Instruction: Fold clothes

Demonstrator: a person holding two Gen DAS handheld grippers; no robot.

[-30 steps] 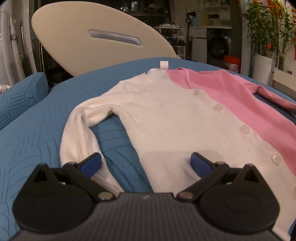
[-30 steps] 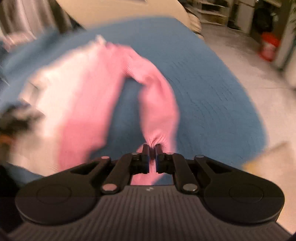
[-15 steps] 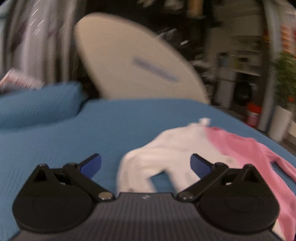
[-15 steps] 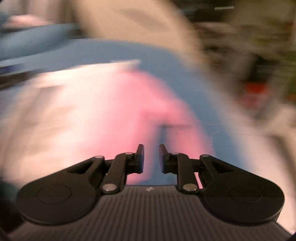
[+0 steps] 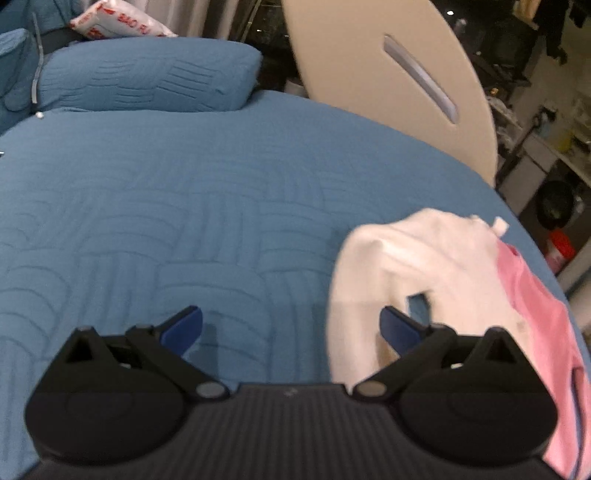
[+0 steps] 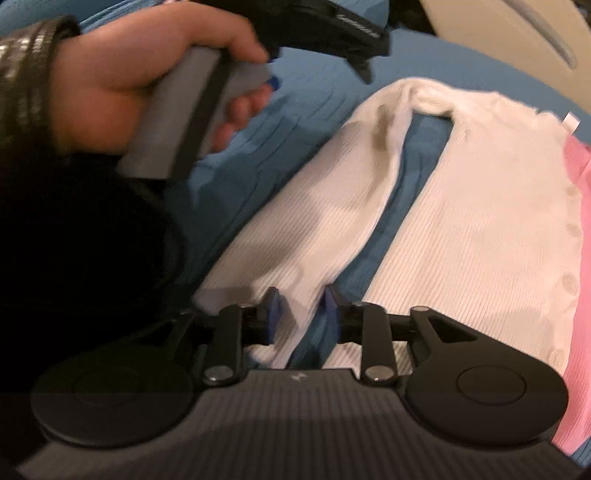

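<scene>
A cardigan lies flat on the blue bedspread (image 5: pixel 184 203), half white (image 6: pixel 480 221) and half pink (image 6: pixel 585 206). My right gripper (image 6: pixel 301 314) is low over the cuff end of the white sleeve (image 6: pixel 332 206). Its jaws are closing with the cuff between them, and a strip of blue still shows beside the right pad. My left gripper (image 5: pixel 291 325) stands wide open over bare bedspread, with nothing between its fingers. The white sleeve (image 5: pixel 354 295) bends just beside its right finger, and the pink half (image 5: pixel 535 306) lies further right. A hand (image 6: pixel 122 85) holds that left gripper above the bed.
A blue pillow (image 5: pixel 147 77) lies at the head of the bed, with a white printed bag (image 5: pixel 122 22) behind it. A cream oval board (image 5: pixel 369 66) stands past the bed's far edge. Shelves and a red bucket (image 5: pixel 561 251) stand on the floor to the right.
My right gripper let go of the pink sleeve and crossed to the white sleeve's cuff. My left gripper swung left off the cardigan to bare bedspread, still open.
</scene>
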